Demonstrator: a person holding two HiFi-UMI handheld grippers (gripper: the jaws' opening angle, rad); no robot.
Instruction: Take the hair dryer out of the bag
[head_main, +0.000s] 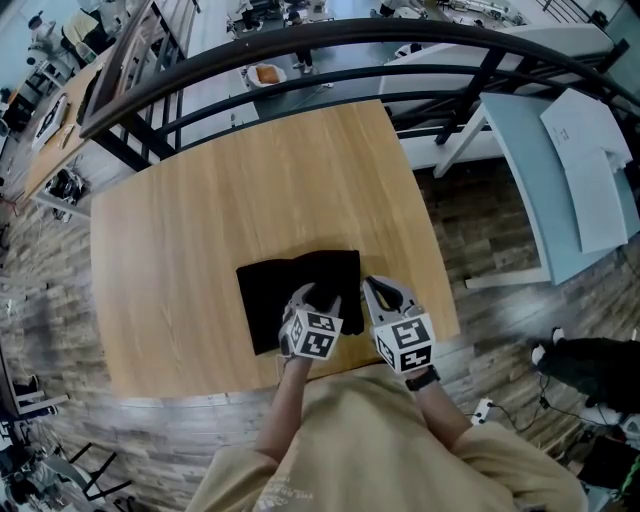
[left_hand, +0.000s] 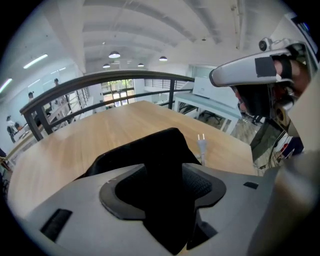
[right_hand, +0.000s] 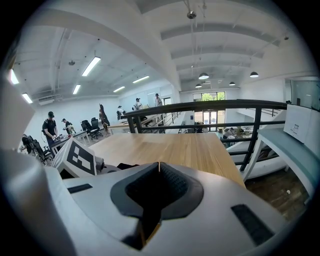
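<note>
On the table (head_main: 200, 250), black bag (head_main: 268, 300), edge within gaping left tool (left_hand: 165, 187); right tool (right_hand: 157, 186) closed, empty.

A wooden desk (head_main: 230, 170) is filling the frame's centre. A dark curved railing (head_main: 400, 27) is running across the top. A pale table (head_main: 525, 175) is standing at upper right, carrying white sheets (head_main: 592, 160).

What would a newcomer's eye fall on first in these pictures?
A black bag lies near the front edge of the wooden table, with the left gripper open around its fabric. The right gripper is shut and empty beside it; a white plug lies beyond the bag.
</note>
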